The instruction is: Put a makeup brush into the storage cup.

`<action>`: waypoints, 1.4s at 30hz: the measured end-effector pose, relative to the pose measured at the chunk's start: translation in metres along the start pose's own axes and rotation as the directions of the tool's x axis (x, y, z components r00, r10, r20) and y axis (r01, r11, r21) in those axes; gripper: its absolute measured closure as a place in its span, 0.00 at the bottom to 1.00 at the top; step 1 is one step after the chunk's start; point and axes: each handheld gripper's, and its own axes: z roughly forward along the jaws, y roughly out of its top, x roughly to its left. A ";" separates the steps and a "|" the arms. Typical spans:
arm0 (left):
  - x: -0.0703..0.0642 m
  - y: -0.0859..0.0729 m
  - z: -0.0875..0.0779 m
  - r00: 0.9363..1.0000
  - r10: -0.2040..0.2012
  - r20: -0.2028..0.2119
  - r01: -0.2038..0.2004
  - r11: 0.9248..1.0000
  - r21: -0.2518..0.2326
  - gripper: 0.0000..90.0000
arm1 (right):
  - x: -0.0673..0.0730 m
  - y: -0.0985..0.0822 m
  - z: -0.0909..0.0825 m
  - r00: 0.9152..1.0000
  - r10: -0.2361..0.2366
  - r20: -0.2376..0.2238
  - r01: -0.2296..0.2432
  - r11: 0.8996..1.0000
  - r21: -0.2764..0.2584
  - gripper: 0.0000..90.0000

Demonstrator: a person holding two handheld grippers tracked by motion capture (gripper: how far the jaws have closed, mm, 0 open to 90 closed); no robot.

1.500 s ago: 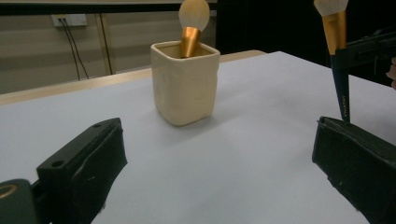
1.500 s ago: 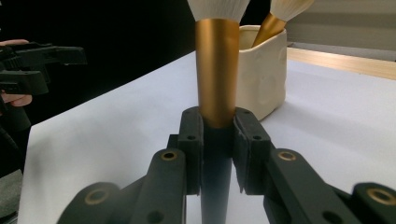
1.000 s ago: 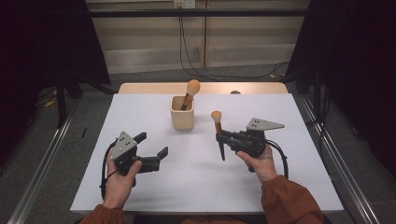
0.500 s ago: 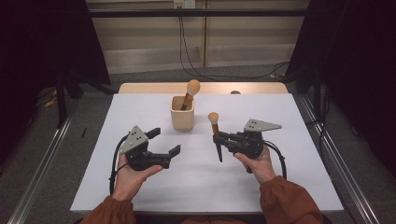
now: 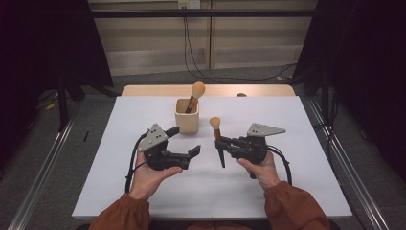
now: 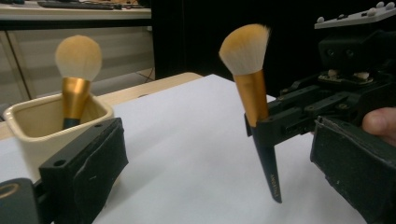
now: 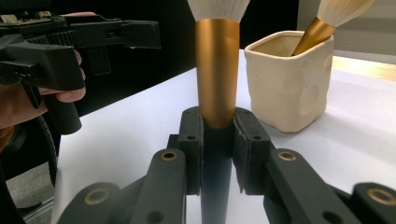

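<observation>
Two makeup brushes are in play: one stands in the cream square cup (image 5: 187, 121), the other makeup brush (image 5: 218, 140) I hold upright with the right gripper (image 5: 226, 142), its fingers (image 7: 190, 150) shut on the handle just under the gold ferrule, above the white surface (image 5: 297, 143), near the cup. My left gripper (image 5: 184, 143) is open and holds nothing. To finish well, I think I should lift the tip over the rim, then lower slowly beside the other brush before I release.

Satin gold metal brush (image 7: 216, 70) ferrule, soft bristles; matt dimpled ceramic cup (image 7: 288, 79); smooth white tabletop (image 5: 297, 124).
</observation>
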 end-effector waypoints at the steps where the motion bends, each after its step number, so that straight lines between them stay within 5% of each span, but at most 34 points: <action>1: -0.001 0.001 0.001 1.000 -0.001 0.004 0.001 1.000 -0.002 0.05 | 0.000 0.000 0.000 1.000 -0.001 -0.002 0.001 1.000 -0.001 0.84; 29: -0.017 0.012 0.045 0.999 -0.013 0.037 0.013 1.000 0.005 0.18 | 0.011 0.001 0.006 0.999 -0.018 -0.029 0.018 1.000 -0.001 0.84; 42: -0.015 0.011 0.052 0.997 -0.055 0.048 0.054 0.998 0.016 0.41 | 0.014 0.000 0.007 0.999 -0.026 -0.037 0.027 1.000 0.003 0.84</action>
